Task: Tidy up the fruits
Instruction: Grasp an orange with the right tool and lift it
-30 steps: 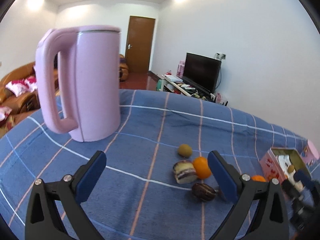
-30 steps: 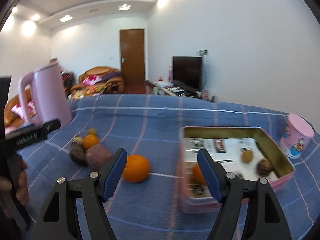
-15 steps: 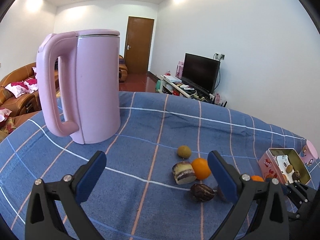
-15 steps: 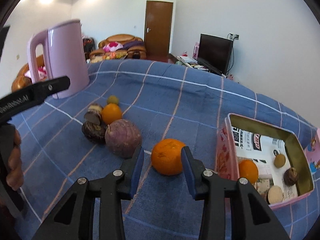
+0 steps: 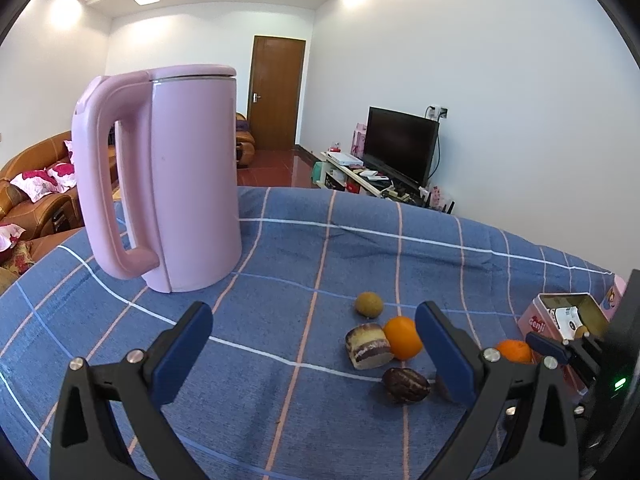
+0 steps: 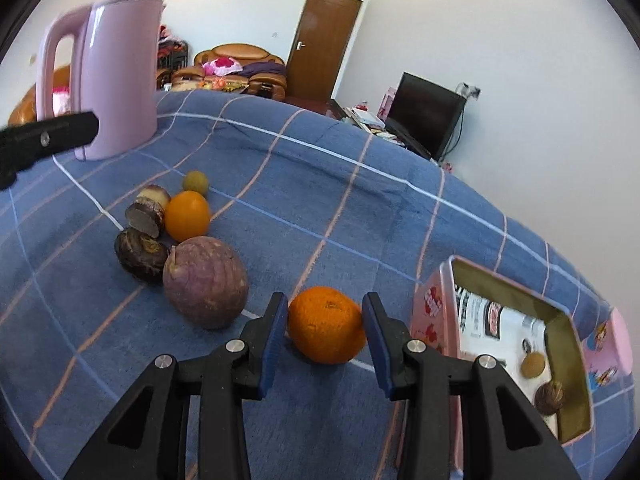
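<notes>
Progress approx. mid-way. Mandarin (image 6: 326, 330) is bracketed by right gripper (image 6: 325, 320), pads just beside its sides; contact can't be confirmed, so not yet clenched. Pink tin (image 6: 434, 300), just right of gripper, already holds a few small fruits. Left to sort, ahead-left of gripper on the blue checked cloth: purple round fruit (image 6: 205, 281), dark fruit (image 6: 140, 255), orange (image 6: 187, 216), longan (image 6: 195, 181). Left gripper (image 5: 314, 344) is released, empty.

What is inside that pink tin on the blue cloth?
The pink tin holds printed paper, a small tan fruit and a dark brown one. Its near corner is hidden behind the right gripper.
</notes>
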`<state>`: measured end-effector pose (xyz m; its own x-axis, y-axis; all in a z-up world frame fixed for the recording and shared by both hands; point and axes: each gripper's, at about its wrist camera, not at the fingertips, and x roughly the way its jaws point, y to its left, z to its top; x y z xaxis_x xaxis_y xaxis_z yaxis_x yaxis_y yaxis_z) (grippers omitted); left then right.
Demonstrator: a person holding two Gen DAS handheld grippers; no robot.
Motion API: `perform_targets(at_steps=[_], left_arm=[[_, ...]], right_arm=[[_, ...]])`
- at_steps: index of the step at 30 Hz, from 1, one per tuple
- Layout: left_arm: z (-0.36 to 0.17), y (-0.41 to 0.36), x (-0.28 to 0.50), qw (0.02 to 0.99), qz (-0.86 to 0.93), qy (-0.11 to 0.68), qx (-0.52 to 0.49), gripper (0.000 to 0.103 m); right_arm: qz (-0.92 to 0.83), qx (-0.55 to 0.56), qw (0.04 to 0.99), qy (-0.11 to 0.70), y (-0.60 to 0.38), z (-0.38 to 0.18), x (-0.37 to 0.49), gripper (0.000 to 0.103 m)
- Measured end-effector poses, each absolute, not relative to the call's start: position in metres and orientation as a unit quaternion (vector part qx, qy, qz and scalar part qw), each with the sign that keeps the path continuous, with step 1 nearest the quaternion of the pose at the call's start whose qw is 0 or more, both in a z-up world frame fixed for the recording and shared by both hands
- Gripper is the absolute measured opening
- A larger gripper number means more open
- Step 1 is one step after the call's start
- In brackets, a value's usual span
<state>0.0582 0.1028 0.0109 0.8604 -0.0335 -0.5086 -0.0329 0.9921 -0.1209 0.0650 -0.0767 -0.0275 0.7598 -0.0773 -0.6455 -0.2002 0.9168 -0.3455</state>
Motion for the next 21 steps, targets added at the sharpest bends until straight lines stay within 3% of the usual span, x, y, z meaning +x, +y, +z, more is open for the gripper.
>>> perform_targets(at_steps=[3,12,21], left_arm=[[0.010,0.102,0.059,0.962,0.000,0.268,-0.061,0.103],[0.008,0.102,0.061,0.961,-0.004,0.270,-0.060,0.103],[0.010,0.073,0.048,0.965,-0.093,0.243,-0.017,0.102]], right_arm=[[0.011,-0.236,0.904,0.356,-0.071,-0.035,0.072,0.050],[0.024,-0.151,0.908,0.389,-0.101,-0.031,0.081,0.045],[0.035,-0.020,0.967,0.253,-0.131,0.009,0.012,0.045]])
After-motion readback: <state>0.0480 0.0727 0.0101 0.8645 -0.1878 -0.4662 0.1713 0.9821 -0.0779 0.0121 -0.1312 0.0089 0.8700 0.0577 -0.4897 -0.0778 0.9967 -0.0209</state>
